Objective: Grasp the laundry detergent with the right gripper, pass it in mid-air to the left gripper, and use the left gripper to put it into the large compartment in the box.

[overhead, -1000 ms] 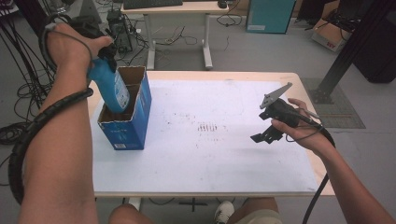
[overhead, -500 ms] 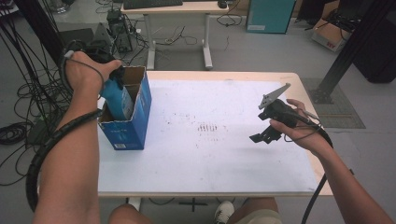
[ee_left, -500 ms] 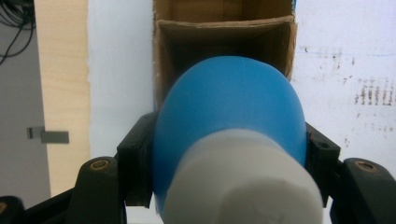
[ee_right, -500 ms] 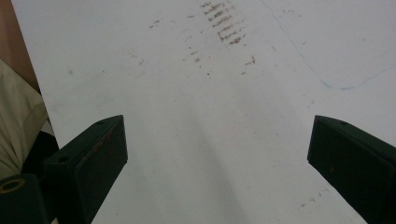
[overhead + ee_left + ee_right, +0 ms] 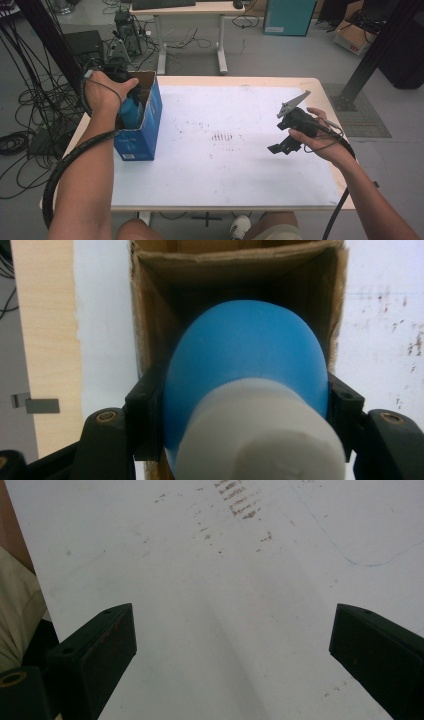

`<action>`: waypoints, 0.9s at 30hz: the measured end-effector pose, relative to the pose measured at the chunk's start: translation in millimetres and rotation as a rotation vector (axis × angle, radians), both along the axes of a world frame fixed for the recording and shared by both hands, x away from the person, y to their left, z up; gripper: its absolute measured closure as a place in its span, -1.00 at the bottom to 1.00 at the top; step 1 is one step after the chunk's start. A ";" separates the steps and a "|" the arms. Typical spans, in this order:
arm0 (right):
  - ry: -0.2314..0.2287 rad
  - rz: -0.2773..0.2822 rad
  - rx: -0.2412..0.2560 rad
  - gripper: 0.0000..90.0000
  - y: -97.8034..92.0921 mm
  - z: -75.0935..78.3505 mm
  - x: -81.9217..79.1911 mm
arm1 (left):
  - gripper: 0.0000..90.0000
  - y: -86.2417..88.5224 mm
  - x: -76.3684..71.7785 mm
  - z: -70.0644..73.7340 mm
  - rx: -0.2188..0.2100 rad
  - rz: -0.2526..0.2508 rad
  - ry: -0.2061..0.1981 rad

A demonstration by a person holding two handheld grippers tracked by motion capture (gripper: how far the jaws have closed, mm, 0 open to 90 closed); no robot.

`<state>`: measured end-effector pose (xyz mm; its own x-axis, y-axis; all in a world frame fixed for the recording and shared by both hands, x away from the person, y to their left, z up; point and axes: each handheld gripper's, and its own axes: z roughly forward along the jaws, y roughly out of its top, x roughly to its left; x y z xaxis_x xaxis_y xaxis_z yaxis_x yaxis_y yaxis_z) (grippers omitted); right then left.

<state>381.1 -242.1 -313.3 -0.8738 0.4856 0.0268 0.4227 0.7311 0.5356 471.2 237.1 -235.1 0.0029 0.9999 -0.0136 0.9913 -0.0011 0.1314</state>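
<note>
A: Which step is in hand?
B: A blue bottle [image 5: 245, 365], clamped by the left claw [image 5: 240, 415], is being lowered into the blue carton [image 5: 150, 117] at the table's [image 5: 250, 170] nine o'clock.
A: And next?
B: Release is called for; the right claw [image 5: 232, 645] is held spread and empty.

A white sheet [image 5: 240, 155] covers the wooden table [image 5: 240, 80] — smudged with dark marks [image 5: 222, 136] near its middle.

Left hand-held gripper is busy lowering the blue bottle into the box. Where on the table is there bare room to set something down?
The white table sheet is bare from the blue box across to the right hand-held gripper, and along the near edge. It is crowded at the left end, where the left hand-held gripper grips the blue bottle in the box's opening.
</note>
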 end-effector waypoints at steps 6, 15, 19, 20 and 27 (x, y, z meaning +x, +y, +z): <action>0.004 -0.005 0.004 -0.89 0.9 -1.5 1.4 | -0.19 -0.2 0.3 -10.8 0.005 -0.014 0.004; 0.014 -0.004 0.000 -0.89 3.4 -4.1 2.9 | -0.19 -1.0 -0.3 -24.6 0.012 -0.033 0.016; 0.010 -0.009 -0.006 -0.89 3.5 -4.2 3.8 | -0.19 -1.1 -0.2 -30.7 0.005 -0.041 0.029; 0.011 -0.012 -0.003 -0.89 3.9 -4.5 3.5 | -0.19 -1.2 0.0 -32.2 0.003 -0.043 0.031; 0.010 -0.018 -0.006 -0.89 3.9 -4.4 5.4 | -0.19 -6.6 2.1 -34.6 0.022 -0.072 0.036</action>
<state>386.4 -238.1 -317.7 -0.8648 0.5010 0.0326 0.4408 0.7266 0.5269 473.2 230.5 -269.7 0.0745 0.9972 0.0071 0.9926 -0.0748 0.0952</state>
